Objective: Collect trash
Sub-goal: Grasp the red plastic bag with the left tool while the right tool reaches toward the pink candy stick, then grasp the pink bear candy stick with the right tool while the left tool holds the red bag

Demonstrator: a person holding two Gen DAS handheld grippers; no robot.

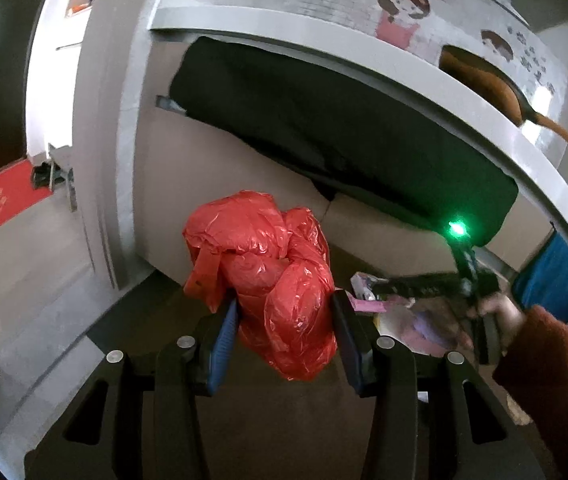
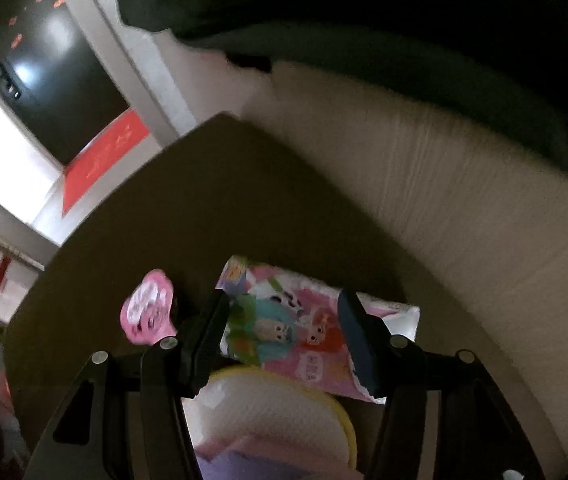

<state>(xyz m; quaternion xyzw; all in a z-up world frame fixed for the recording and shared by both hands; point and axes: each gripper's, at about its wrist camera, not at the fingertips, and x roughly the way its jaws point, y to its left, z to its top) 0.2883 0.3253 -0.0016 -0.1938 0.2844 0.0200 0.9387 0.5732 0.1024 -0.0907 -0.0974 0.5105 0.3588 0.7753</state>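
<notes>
The left gripper point(image 1: 286, 322) is squeezing a red plastic bag point(image 1: 267, 272) between its two blue pads; the bag is scrunched up and hangs in the air above the brown desk point(image 1: 267, 420), so it looks ready to take the trash; nothing can be seen going into it yet. The right gripper point(image 2: 284, 336) is spread wide apart and holds nothing; it sits low over the desk with one finger on each side of a pink cartoon wrapper point(image 2: 304, 336), which lies flat on the desk; I think this wrapper is the next thing to be picked up, because the gripper only has to pinch it. Just under the gripper there is a white and yellow round thing point(image 2: 267, 412), and I cannot tell what it is; beside the wrapper, on its left, lies a small pink round piece point(image 2: 147, 308). All this trash is on the desk and not in the bag, so the job looks like it is only starting; most of it is left to do. Farther back there is a pale sofa point(image 2: 464, 208) with a dark cloth point(image 1: 324, 128) lying over it.
</notes>
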